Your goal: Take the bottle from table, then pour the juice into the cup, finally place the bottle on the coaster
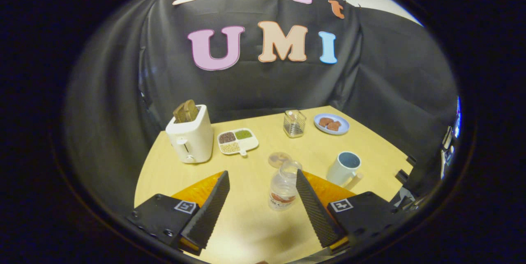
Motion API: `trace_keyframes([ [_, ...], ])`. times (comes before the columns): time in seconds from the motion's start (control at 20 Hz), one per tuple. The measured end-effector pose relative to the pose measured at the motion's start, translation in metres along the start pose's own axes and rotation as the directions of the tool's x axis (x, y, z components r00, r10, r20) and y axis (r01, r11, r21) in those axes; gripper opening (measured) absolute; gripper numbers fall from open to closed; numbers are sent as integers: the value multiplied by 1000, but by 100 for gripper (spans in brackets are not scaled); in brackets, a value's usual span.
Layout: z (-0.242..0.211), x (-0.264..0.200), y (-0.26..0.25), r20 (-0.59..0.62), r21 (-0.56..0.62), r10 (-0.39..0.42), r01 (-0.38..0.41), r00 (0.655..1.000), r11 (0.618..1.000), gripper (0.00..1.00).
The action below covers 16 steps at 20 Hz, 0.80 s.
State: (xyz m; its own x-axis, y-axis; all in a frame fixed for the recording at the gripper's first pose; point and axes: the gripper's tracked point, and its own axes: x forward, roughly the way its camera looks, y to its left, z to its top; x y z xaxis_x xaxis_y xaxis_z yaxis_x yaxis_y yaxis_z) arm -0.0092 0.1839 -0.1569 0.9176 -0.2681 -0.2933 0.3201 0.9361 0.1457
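Claw (263, 182) spread wide; bottle (282, 188) between fingers, cup (344, 168) near, toaster (190, 137) beyond.

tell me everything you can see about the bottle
The bottle is small, clear plastic, with a label band near its base and no cap on its open mouth. It stands upright on the wooden table, between the spread fingers of the open hand-held gripper, close to the right finger; contact there cannot be told. Any juice inside is hard to make out. A round coaster lies just beyond it, and a cup stands to its right.
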Motion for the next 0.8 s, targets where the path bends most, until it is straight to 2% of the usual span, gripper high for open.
trace_keyframes([
  [0.4,-54,27,-16,-115,-10,-90,89,989,996,100],
  [0.8,-73,62,-33,-153,-6,-138,139,979,990,100],
])
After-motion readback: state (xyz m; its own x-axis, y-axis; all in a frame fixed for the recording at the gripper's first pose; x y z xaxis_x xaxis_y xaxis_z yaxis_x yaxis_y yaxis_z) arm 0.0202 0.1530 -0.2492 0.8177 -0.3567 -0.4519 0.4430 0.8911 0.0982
